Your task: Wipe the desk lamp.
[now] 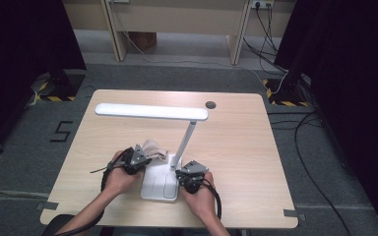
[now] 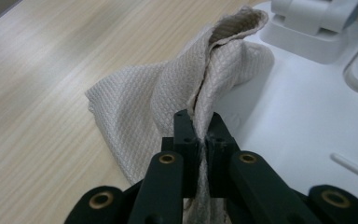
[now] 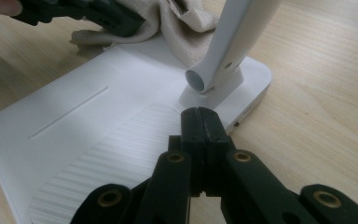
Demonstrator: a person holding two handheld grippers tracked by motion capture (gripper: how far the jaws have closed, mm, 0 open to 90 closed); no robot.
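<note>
Beige cloth, pinched in the left gripper's fingers, wipes the lamp base; the right gripper, fingers closed empty, steadies it; next sweep toward the stem.

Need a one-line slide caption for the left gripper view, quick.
Left gripper, jaws shut on a beige cloth draped over the edge of the white lamp base.

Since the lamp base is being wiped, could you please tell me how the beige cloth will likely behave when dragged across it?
The beige waffle-weave cloth looks floppy: it folds and droops from the left claw. It probably slides easily over the smooth white lamp base. It may bunch against the lamp's hinge block.
</note>
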